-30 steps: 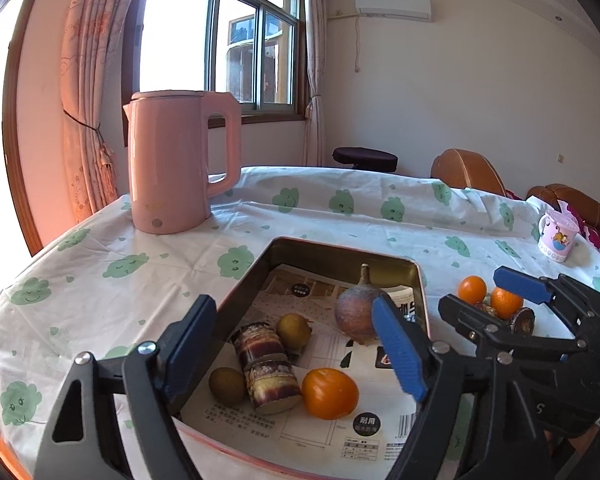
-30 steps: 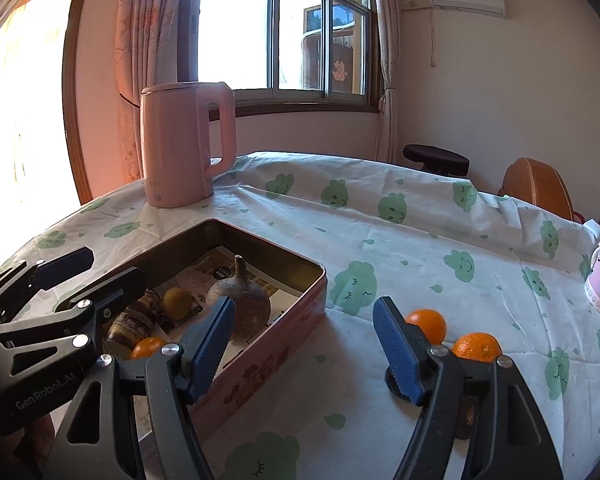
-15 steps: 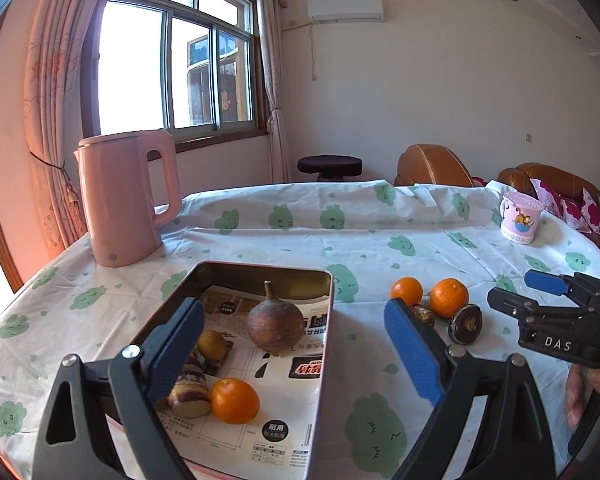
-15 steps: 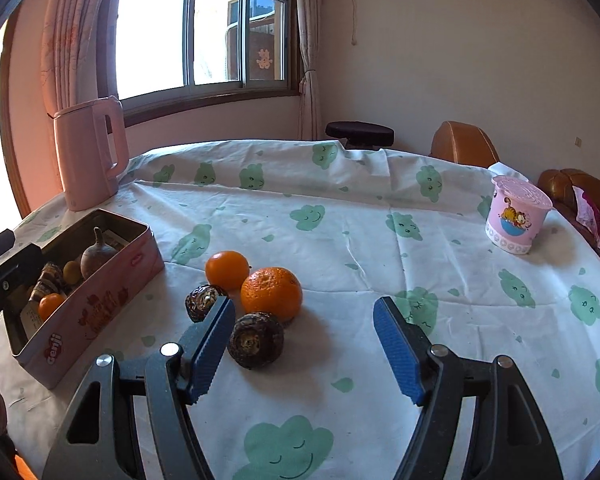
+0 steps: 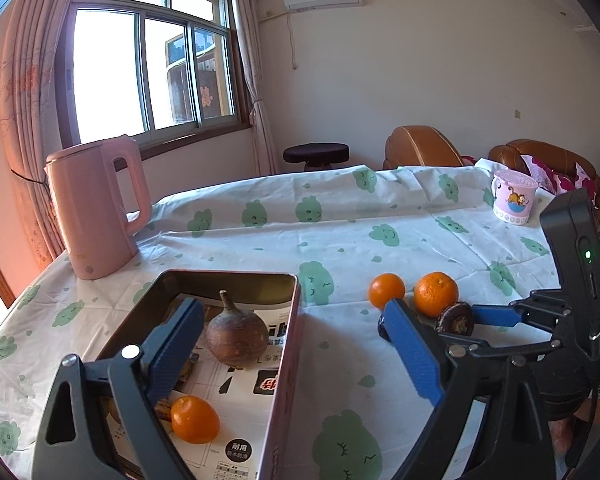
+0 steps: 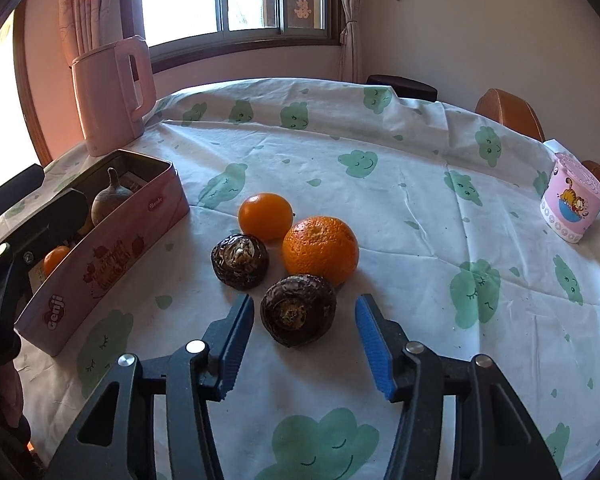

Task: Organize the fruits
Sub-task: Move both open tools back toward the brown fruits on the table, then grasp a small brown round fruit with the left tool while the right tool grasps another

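Observation:
A pink tin box [image 6: 100, 264] lined with newspaper holds a brown round root [image 5: 237, 338], an orange fruit [image 5: 195, 419] and other pieces hidden behind my fingers. On the cloth lie a small orange [image 6: 265, 216], a larger orange [image 6: 320, 250] and two dark brown fruits [image 6: 240, 261] [image 6: 298, 309]. My right gripper [image 6: 304, 342] is open, its fingertips on either side of the nearer dark fruit, close above the table. My left gripper [image 5: 296, 344] is open and empty over the tin's right wall [image 5: 284, 364].
A pink kettle [image 5: 94, 208] stands at the far left behind the tin. A pink cartoon cup [image 6: 572, 208] stands at the far right. The table has a white cloth with green cloud prints [image 6: 380, 152]. Chairs and a stool stand beyond.
My right gripper has moved down and forward to the fruit group, its fingers now flanking the nearer dark fruit. My left gripper has swung a little right, staying open.

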Demonstrator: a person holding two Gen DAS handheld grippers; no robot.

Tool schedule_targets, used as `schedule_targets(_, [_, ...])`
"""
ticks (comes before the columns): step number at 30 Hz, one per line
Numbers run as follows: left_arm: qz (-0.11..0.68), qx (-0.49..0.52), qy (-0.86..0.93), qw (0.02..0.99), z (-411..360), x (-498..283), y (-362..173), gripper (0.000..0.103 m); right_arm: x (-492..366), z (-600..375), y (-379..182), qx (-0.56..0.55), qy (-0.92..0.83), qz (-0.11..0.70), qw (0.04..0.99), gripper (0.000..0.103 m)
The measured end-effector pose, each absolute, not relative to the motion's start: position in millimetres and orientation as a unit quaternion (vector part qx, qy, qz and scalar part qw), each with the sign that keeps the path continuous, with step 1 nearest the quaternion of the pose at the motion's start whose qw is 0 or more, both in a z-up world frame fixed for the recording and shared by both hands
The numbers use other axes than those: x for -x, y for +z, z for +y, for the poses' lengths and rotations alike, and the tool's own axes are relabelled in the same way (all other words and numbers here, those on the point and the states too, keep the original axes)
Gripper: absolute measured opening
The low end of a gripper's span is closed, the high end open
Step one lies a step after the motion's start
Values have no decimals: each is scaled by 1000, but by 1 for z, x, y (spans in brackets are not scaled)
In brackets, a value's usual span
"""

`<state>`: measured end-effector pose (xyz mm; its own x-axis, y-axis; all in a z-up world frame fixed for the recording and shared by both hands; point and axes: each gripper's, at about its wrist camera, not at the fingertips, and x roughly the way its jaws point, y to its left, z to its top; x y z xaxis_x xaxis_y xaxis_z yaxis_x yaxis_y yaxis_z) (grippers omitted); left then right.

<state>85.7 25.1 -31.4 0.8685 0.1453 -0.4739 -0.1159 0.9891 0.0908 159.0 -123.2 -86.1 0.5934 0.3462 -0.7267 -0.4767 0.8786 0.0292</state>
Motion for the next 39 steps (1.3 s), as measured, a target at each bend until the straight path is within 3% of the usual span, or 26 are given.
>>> schedule_targets(2, [252, -30, 62, 965, 22, -88, -33, 94, -160, -124, -87, 80, 238, 391, 886, 43])
schedule_targets(12, [282, -24, 24, 959, -1, -109, -39, 93, -157, -152, -70, 54, 199, 338, 918, 42])
schedule_targets(17, [309, -27, 0, 951, -19, -125, -46, 83, -169, -172, -68, 49, 159, 334, 928, 42])
schedule_targets(21, [334, -37, -19, 942, -33, -138, -52, 82, -175, -181, -70, 36, 153, 337, 928, 42])
schedule_targets(25, [362, -46, -27, 931, -40, -151, -62, 76, -174, -181, -70, 40, 152, 334, 929, 42])
schedule_targets(32, [402, -35, -36, 914, -38, -166, -79, 51, -176, -180, -72, 40, 156, 341, 926, 42])
schedule_targets(37, [415, -31, -40, 908, -38, -172, -83, 47, -175, -175, -73, 53, 158, 341, 925, 42])
schedule_targets(38, [417, -30, -42, 907, -38, -172, -83, 39, -176, -175, -73, 53, 159, 342, 924, 42])
schedule_targets(39, [419, -28, -45, 906, -37, -173, -84, 38, -176, -175, -74, 52, 162, 345, 923, 42])
